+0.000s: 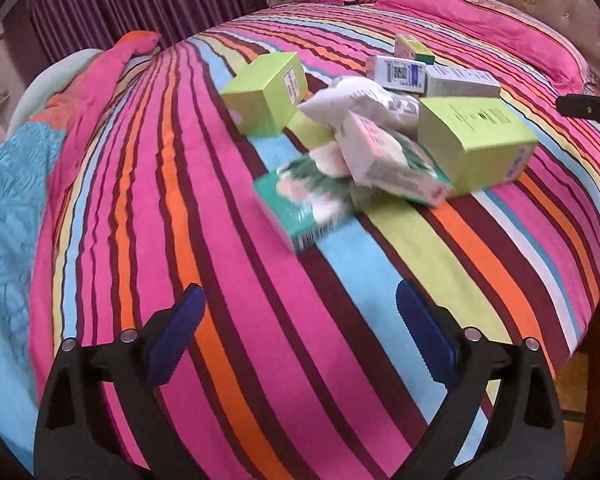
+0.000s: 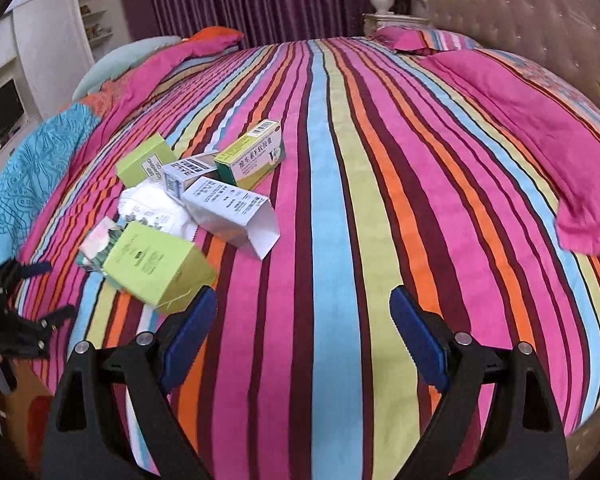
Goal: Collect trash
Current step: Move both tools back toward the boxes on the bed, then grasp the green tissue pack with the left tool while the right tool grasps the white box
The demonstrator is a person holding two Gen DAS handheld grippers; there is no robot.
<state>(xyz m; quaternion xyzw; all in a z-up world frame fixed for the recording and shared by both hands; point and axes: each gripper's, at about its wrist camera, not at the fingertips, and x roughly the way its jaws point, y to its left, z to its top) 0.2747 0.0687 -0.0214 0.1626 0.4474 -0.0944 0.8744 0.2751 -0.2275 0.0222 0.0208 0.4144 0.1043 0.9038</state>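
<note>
My left wrist camera looks down along its claw (image 1: 300,312) over the bed's (image 1: 228,264) near edge toward the headboard, close above the cover. My right wrist camera faces likewise from further right. Both views share the heap of boxes (image 1: 380,136) (image 2: 188,208).

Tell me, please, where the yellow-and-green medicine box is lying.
In the right wrist view, the yellow-and-green medicine box lies on the striped bedspread, at the pile's far end, behind the opened white carton.

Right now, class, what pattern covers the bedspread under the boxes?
Multicoloured stripes on the bedspread, clearest in the right wrist view.
</note>
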